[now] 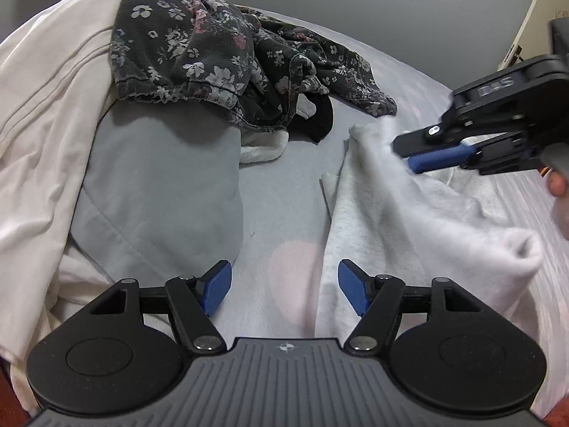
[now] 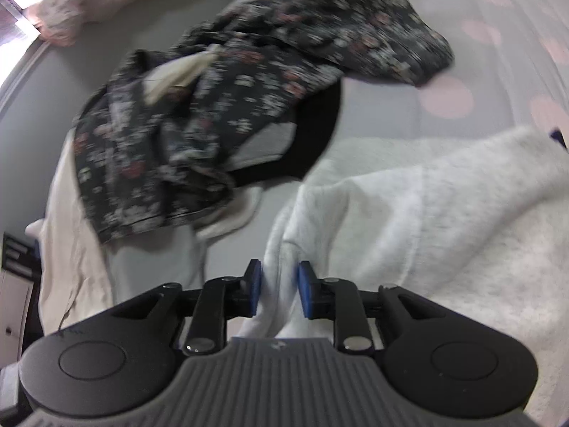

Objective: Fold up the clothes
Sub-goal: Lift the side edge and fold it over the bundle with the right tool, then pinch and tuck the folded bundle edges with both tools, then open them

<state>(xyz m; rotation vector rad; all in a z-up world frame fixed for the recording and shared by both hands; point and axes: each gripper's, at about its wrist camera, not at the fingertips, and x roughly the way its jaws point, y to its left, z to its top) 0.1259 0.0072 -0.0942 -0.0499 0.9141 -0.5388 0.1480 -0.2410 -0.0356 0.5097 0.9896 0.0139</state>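
Both tools sit over a bed (image 1: 284, 192) covered by a grey sheet with pale pink dots. Left tool (image 1: 284, 293) hovers with its blue pads spread wide and nothing between them; beneath it lies bare sheet, with the edge of a light grey sweatshirt (image 1: 402, 213) just beside its right-hand pad. Right tool (image 2: 279, 286) has its blue pads standing a little apart with a fold of the light grey sweatshirt (image 2: 409, 213) bunched up between them; the fabric fills the gap, but whether the pads press on it cannot be told from the blurred right wrist view. In the left wrist view, the right tool (image 1: 412, 158) reaches in from the right edge, its tips at the upper part of the sweatshirt, and a bit of the person's hand (image 1: 558, 185) shows behind it.

The sweatshirt lies loosely spread on the sheet, its near corner rolled over. Farther back is a crumpled dark floral garment (image 1: 199, 49), heaped partly on a cream blanket (image 1: 46, 106) and partly on the sheet. A black piece of clothing (image 1: 322, 121) and a whitish one (image 1: 263, 149) peek out from under the floral heap. A grey pillow (image 1: 160, 192) rests beside the blanket, near the left tool.
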